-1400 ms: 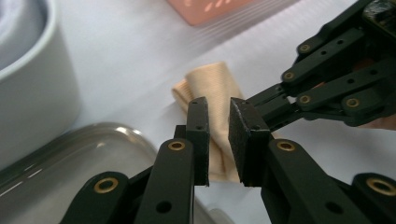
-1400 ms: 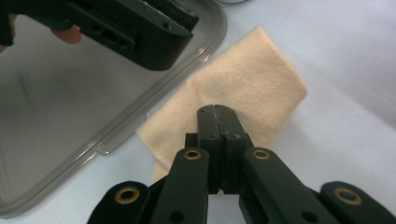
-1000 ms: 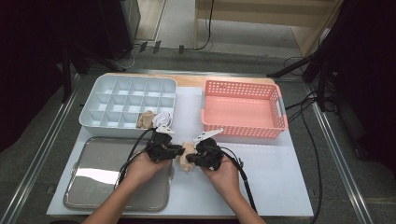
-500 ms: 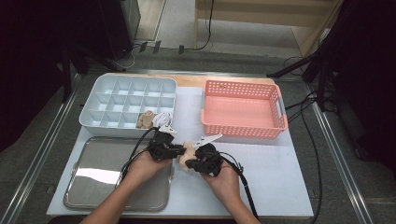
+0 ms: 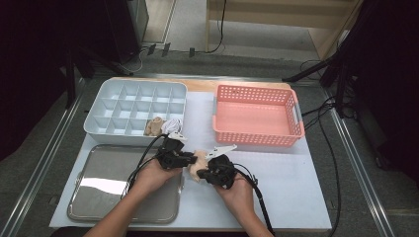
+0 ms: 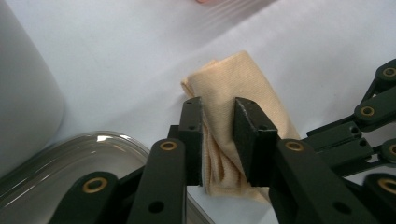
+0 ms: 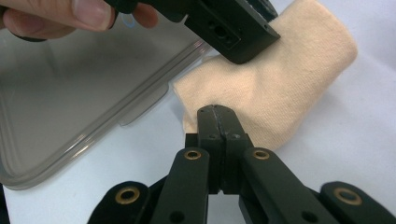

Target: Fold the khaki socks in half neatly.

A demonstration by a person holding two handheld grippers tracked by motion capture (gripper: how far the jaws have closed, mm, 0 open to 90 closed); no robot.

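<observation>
Folding beige sock [image 6: 236, 112] on white table mat [image 5: 296, 168], between steel tray [image 5: 99, 197] and pink basket [image 5: 257, 114] | left gripper [image 6: 218, 135]: jaws just opening, straddling soft knit roll | right gripper [image 7: 217, 122]: jaws closed together at sock's edge | advice: keep roll compact, release slowly so ribbed fabric stays folded.

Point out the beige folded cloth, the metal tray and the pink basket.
beige folded cloth [image 6: 243, 84]: left gripper view, upper flat face beyond the jaws.
metal tray [image 5: 99, 197]: high view, bare floor near its left side.
pink basket [image 5: 257, 139]: high view, near wall.
</observation>
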